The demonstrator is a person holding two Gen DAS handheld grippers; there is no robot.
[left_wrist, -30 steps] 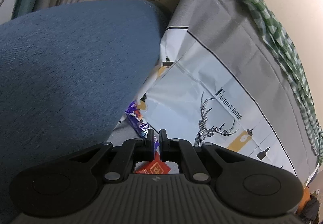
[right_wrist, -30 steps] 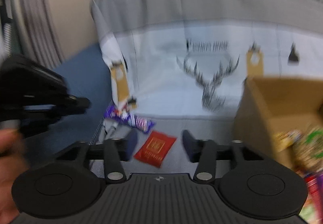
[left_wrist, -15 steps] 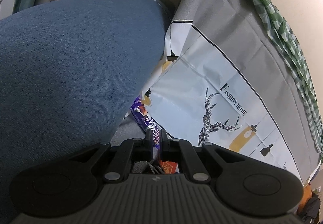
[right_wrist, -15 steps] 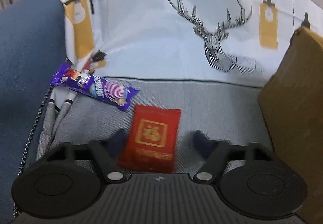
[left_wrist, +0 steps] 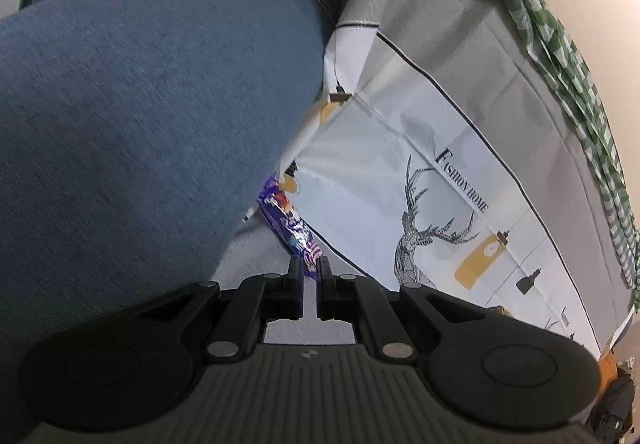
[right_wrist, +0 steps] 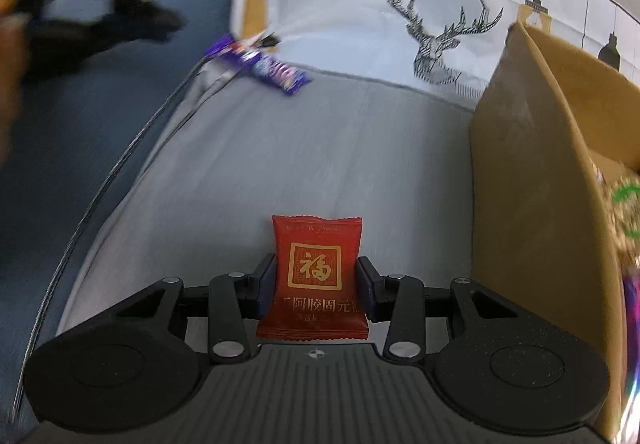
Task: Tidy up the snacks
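Between our right gripper's (right_wrist: 317,280) jaws, which have just been closing, sits the red snack packet (right_wrist: 316,276), both pads at its sides, so we judge this pick nearly secured. Our left gripper (left_wrist: 309,272) is closed on nothing, its tips just short of the purple candy bar (left_wrist: 290,230), which lies untouched on the grey cover (right_wrist: 320,147) and is left to collect. Right of the right jaws stands the cardboard box (right_wrist: 532,183) with snacks already inside, its near wall close. Ahead lies open cover; left of the left jaws a blue cushion (left_wrist: 140,123) crowds in.
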